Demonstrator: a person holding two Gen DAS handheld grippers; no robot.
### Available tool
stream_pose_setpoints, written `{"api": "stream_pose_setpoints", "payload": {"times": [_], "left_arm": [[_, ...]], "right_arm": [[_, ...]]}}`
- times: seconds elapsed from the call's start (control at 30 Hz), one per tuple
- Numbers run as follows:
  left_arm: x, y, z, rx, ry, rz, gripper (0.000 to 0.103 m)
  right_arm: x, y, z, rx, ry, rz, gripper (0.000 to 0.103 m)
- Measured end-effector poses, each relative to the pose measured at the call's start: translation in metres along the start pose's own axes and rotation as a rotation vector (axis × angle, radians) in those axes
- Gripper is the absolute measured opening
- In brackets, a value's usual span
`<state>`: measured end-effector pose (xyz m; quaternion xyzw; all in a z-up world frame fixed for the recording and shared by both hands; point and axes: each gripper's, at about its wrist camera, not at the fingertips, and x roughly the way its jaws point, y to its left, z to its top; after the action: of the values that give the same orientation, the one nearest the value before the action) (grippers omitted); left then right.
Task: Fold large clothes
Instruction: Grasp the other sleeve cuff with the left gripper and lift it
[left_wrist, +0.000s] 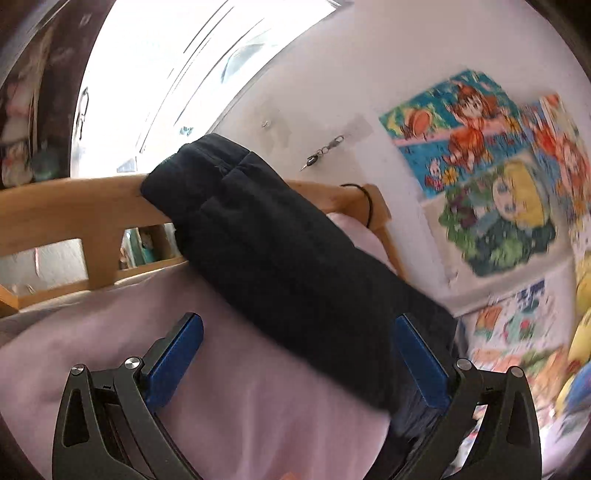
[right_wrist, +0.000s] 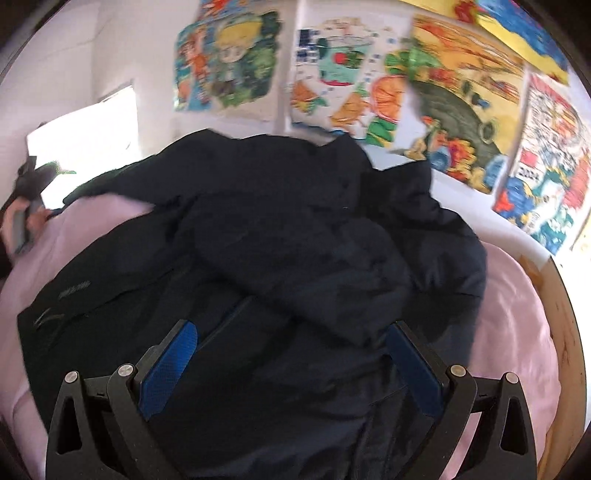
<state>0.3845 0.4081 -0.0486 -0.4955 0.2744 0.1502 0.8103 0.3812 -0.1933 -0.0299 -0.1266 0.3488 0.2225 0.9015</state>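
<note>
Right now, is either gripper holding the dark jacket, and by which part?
Neither. The left gripper and right gripper are both open; the dark jacket lies loose on the pink bedsheet.

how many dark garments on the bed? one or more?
1 that I can separate: a dark jacket spread rumpled on the pink bedding, one sleeve reaching to the wooden bed rail. More could be hidden under it.
</note>
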Motion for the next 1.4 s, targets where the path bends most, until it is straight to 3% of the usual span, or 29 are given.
{"api": "stream_pose_setpoints", "payload": {"times": [0.13,0.27,0.33,0.4,0.5,0.7,1.0,1.17,1.4], "left_arm": [[0.009,0.005,0.006,-0.072,-0.021,0.038,0.1],[0.013,0.012,0.011,-0.118,-0.043,0.092,0.063],[0.013,0.012,0.01,-0.124,-0.074,0.077,0.05],[0.008,0.012,0.01,-0.118,-0.104,0.067,0.031],[-0.001,0.006,0.011,-0.083,-0.16,0.065,0.018],[-0.01,-0.026,0.014,0.017,-0.259,0.053,0.009],[-0.05,-0.147,-0.002,0.43,-0.382,-0.092,0.006],[-0.077,-0.239,-0.054,0.749,-0.43,-0.193,0.006],[-0.081,-0.333,-0.128,0.981,-0.401,-0.321,0.006]], "right_arm": [[-0.003,0.005,-0.005,0.011,0.001,0.002,0.103],[-0.001,0.002,-0.011,0.05,0.017,0.005,0.103],[0.001,0.0,-0.014,0.064,0.026,0.008,0.103],[0.001,-0.001,-0.016,0.069,0.027,0.006,0.103],[0.0,-0.004,-0.016,0.074,0.013,-0.008,0.103],[-0.003,-0.013,-0.016,0.1,-0.002,-0.025,0.103],[-0.017,-0.023,-0.011,0.123,-0.061,-0.062,0.103],[-0.03,-0.045,-0.006,0.189,-0.113,-0.087,0.103],[-0.051,-0.081,-0.006,0.305,-0.182,-0.107,0.103]]}}
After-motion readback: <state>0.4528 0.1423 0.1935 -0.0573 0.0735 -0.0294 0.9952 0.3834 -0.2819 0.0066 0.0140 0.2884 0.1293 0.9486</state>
